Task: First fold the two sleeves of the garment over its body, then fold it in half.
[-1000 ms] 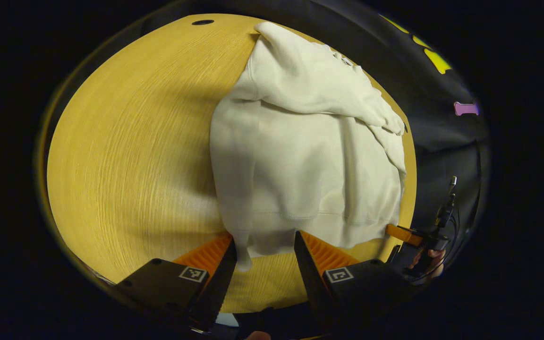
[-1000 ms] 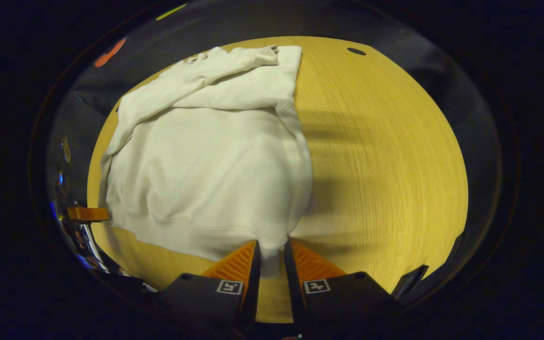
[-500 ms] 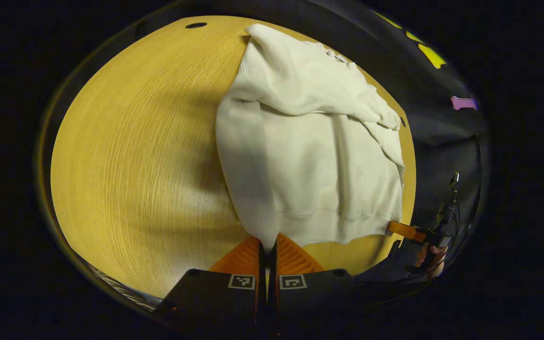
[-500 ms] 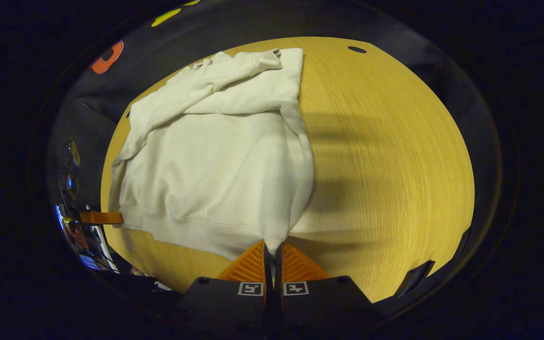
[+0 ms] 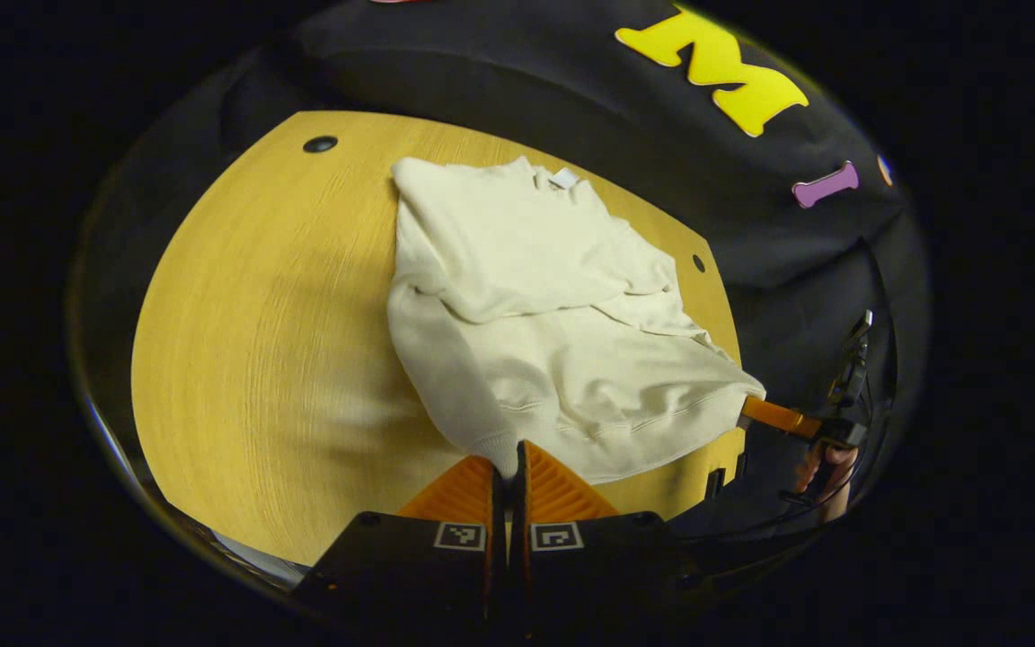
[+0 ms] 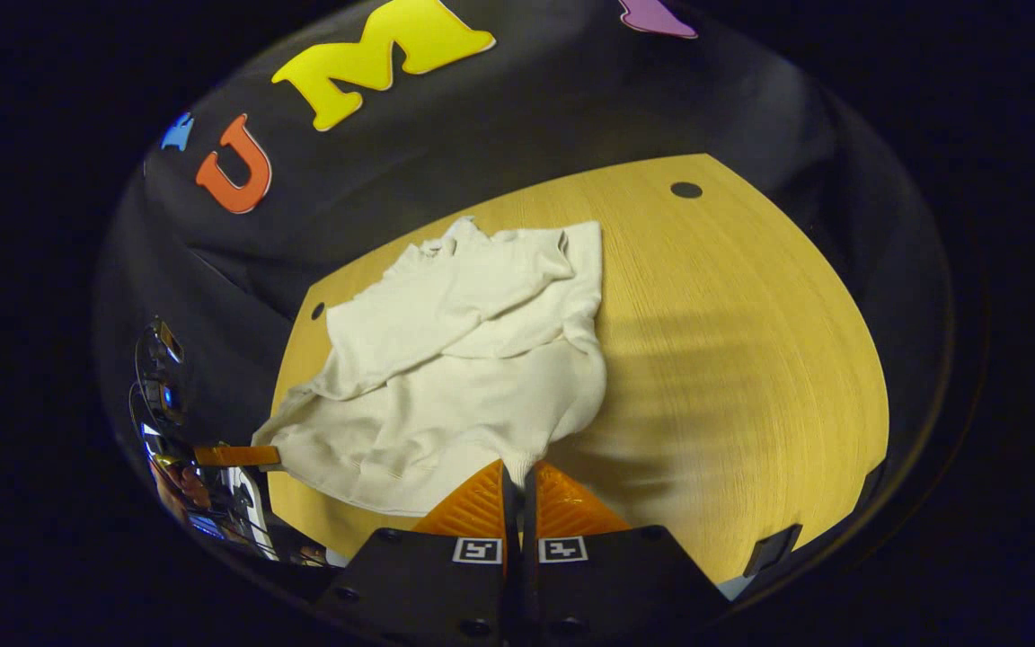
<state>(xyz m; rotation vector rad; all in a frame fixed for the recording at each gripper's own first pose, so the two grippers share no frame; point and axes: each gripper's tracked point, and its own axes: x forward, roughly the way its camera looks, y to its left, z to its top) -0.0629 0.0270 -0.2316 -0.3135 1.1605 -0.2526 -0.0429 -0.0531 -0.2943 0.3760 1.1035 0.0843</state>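
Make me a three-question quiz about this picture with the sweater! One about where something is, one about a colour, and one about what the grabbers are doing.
1. Where does the sweater lie?
A. on the table
B. on the floor
C. on a chair

2. What colour is the sweater?
A. red
B. cream white
C. blue

3. What are the two grippers doing?
A. both open above the table
B. one open, one shut
C. both shut on the sweater's hem

Answers:
1. A, the sweater is spread on the yellow wooden tabletop.
2. B, the cloth is pale cream all over.
3. C, the left gripper pinches one bottom corner and the right gripper pinches the other, with the hem raised between them.
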